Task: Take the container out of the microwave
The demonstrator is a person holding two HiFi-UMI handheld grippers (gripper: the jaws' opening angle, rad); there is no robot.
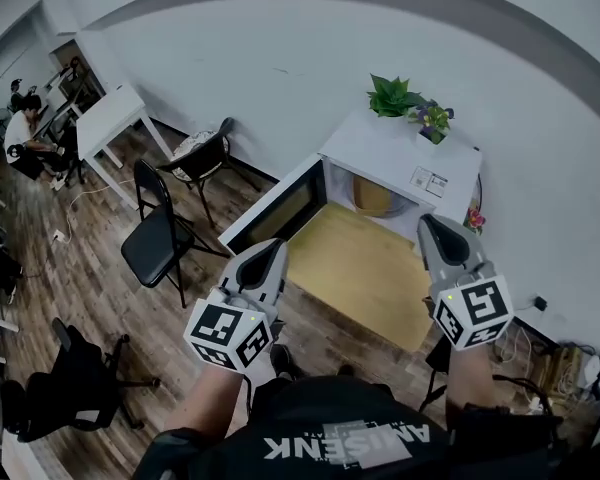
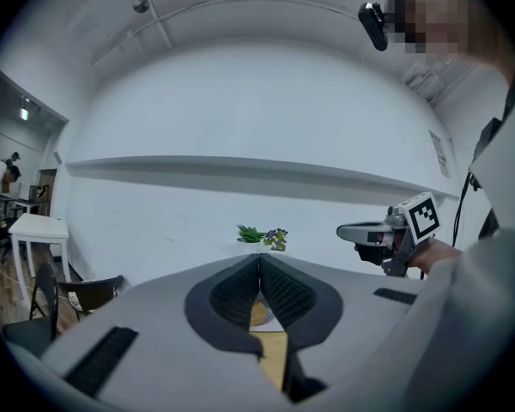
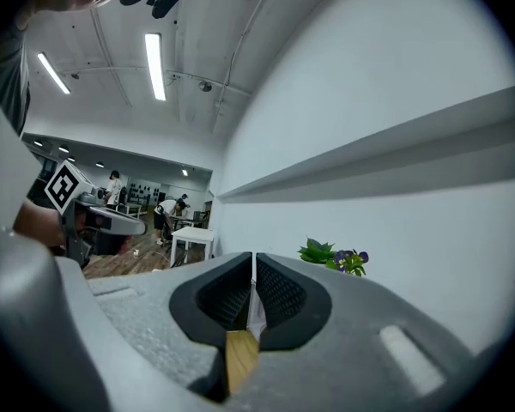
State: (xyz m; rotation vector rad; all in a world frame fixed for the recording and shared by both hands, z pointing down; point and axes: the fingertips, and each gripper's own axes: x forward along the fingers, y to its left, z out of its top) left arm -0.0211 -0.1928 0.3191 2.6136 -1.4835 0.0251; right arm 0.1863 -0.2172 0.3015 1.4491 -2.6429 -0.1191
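The white microwave (image 1: pixel 395 153) stands on a wooden table (image 1: pixel 355 268) against the wall, its door (image 1: pixel 278 206) swung open to the left. A round yellowish container (image 1: pixel 372 198) sits inside the cavity; in the left gripper view a sliver of the container (image 2: pixel 258 314) shows behind the jaws. My left gripper (image 1: pixel 271 247) hovers shut and empty over the table's left edge, near the door. My right gripper (image 1: pixel 427 224) is shut and empty, in front of the microwave's right side. Both point level toward the wall. The jaws of the left gripper (image 2: pixel 259 260) and the right gripper (image 3: pixel 252 260) are pressed together.
Two potted plants (image 1: pixel 408 103) stand on top of the microwave. Black folding chairs (image 1: pixel 160 238) and a white table (image 1: pixel 115 118) are to the left, an office chair (image 1: pixel 80 383) nearer. A person (image 1: pixel 25 133) sits far left. Cables (image 1: pixel 550 363) lie on the floor at right.
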